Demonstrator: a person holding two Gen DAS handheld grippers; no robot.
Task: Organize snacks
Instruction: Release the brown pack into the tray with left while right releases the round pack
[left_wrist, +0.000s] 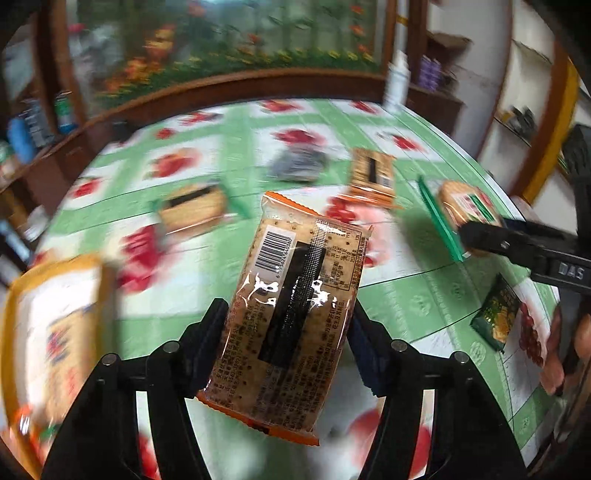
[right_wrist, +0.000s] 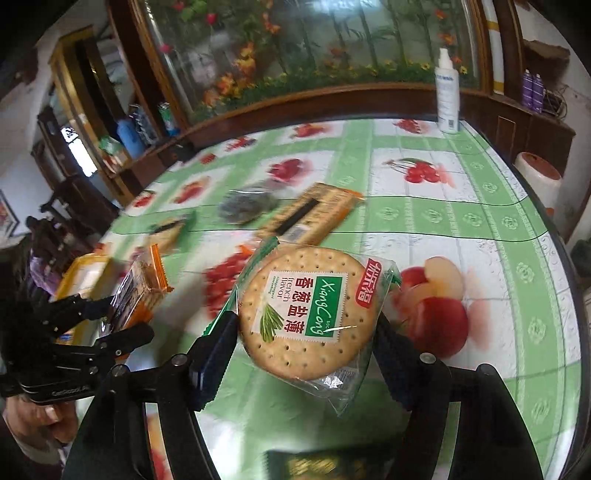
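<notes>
Orange-edged plastic fills the left wrist view: the left gripper (left_wrist: 288, 325) is clamped on a long cracker pack (left_wrist: 291, 314), barcode side up, its pads pressing the two long sides and the pack raised clear of the table (left_wrist: 424, 306). Across from it, the right gripper (right_wrist: 306, 332) grips a round cracker packet (right_wrist: 310, 314) with a green label, likewise lifted above the cloth.

Both packs are glossy film pinched only at their edges, so either looks liable to twist or slide out if the hands swing fast; the blur around both suggests they are moving. The two grippers also work close together, the right one showing at the left view's right edge, and a crossing path could knock one snack from the other's hold.

Beneath them the green fruit-print tablecloth carries the unsorted rest: a small dark green packet (left_wrist: 496, 317) near the right edge, a large yellow-orange bag (left_wrist: 55, 343) blurred at the left edge, a green-trimmed cracker pack (left_wrist: 195, 210) and a second orange cracker pack (left_wrist: 371, 177) toward the middle, and a grey crumpled wrapper (left_wrist: 299, 164) just beyond. A careless set-down could land on any of these.

At the far edge a white spray bottle (right_wrist: 447, 92) stands upright, well apart from the snacks, before a wood-framed flower panel (right_wrist: 314, 48).
</notes>
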